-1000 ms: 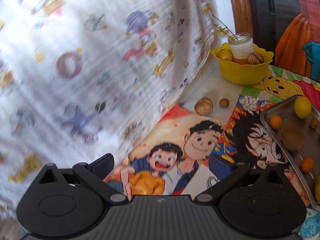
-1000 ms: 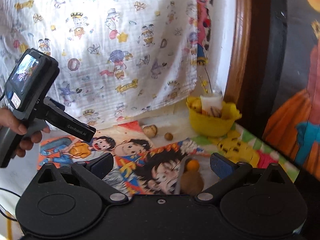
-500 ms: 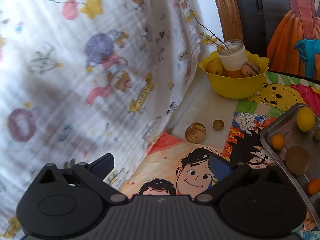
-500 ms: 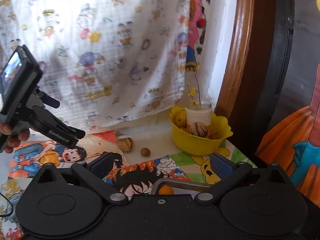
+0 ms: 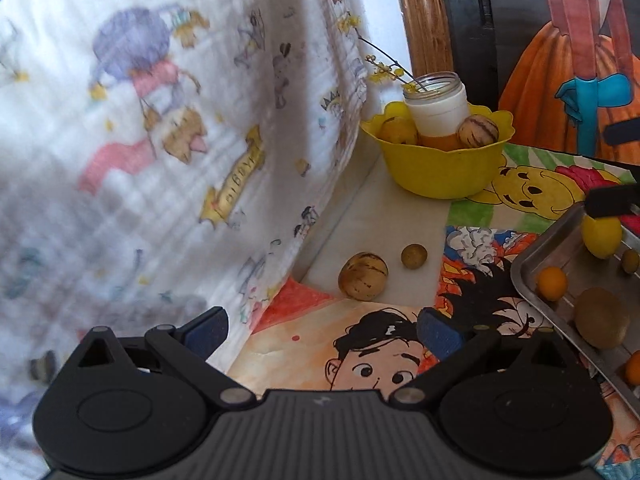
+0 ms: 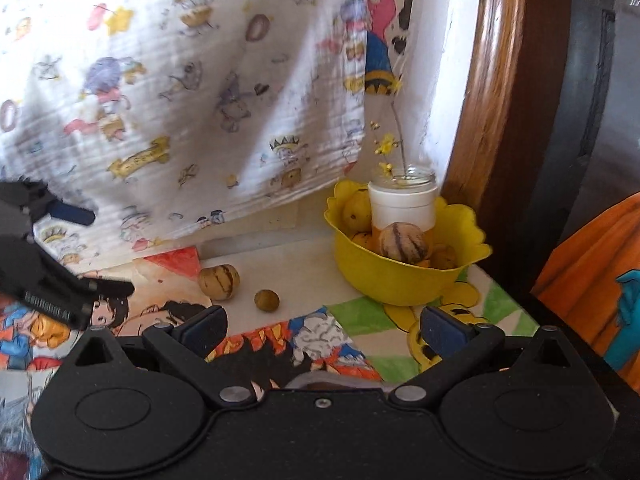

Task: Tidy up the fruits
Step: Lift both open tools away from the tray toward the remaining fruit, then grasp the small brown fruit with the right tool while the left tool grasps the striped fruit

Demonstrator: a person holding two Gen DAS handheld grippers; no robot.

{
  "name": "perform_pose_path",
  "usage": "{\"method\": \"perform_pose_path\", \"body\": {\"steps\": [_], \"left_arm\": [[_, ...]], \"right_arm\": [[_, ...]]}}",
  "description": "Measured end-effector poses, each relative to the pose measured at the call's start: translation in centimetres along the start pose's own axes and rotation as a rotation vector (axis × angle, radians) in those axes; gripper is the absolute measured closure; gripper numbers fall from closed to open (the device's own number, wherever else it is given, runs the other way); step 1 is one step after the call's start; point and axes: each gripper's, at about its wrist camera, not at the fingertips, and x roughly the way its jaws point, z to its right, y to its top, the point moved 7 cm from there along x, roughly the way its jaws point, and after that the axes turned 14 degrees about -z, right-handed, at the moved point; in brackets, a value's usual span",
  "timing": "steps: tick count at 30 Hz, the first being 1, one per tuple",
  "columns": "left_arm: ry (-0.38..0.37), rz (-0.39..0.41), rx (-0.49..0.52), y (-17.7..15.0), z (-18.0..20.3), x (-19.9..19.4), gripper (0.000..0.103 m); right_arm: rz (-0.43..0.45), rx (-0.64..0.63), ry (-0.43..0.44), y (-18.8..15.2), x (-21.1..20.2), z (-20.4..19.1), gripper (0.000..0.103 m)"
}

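Observation:
A striped tan melon-like fruit and a small brown round fruit lie on the table, just ahead of my open, empty left gripper. Both show in the right wrist view, the striped fruit and the small one. A yellow bowl holds fruits and a jar. A metal tray at right carries a lemon, small oranges and a kiwi. My right gripper is open and empty, above the tray's near side, facing the bowl.
A cartoon-print cloth hangs close on the left. Cartoon mats cover the table. A wooden frame and dark panel stand behind the bowl. The left gripper shows at the left of the right wrist view.
Both grippers have moved forward toward the back of the table; the loose fruits and the bowl appear larger and closer. Both stay open.

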Motion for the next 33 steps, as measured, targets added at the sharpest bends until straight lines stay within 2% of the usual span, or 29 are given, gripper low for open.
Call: {"method": "perform_pose_path", "body": {"steps": [8,14,19,24,29,33], "left_arm": [[-0.02,0.061,0.058,0.6,0.7,3.2,0.0],[-0.012,0.054,0.091,1.3,1.3,5.8,0.003],[-0.028,0.061,0.105,1.5,1.3,7.4,0.007],[-0.042,0.065,0.125,1.6,1.5,8.5,0.012],[-0.064,0.072,0.17,1.4,1.8,9.3,0.02],[-0.075,0.076,0.194,1.3,1.9,9.6,0.028]], "right_arm": [[-0.073,0.101,0.117,1.9,6.6,0.9,0.003],[-0.109,0.178,0.167,2.6,10.1,1.5,0.011],[-0.113,0.103,0.167,2.9,11.6,1.4,0.017],[-0.133,-0.063,0.172,2.9,12.9,0.2,0.022],[-0.154,-0.218,0.157,2.5,14.1,-1.3,0.03],[-0.158,-0.258,0.179,2.5,14.8,-1.8,0.038]]}}
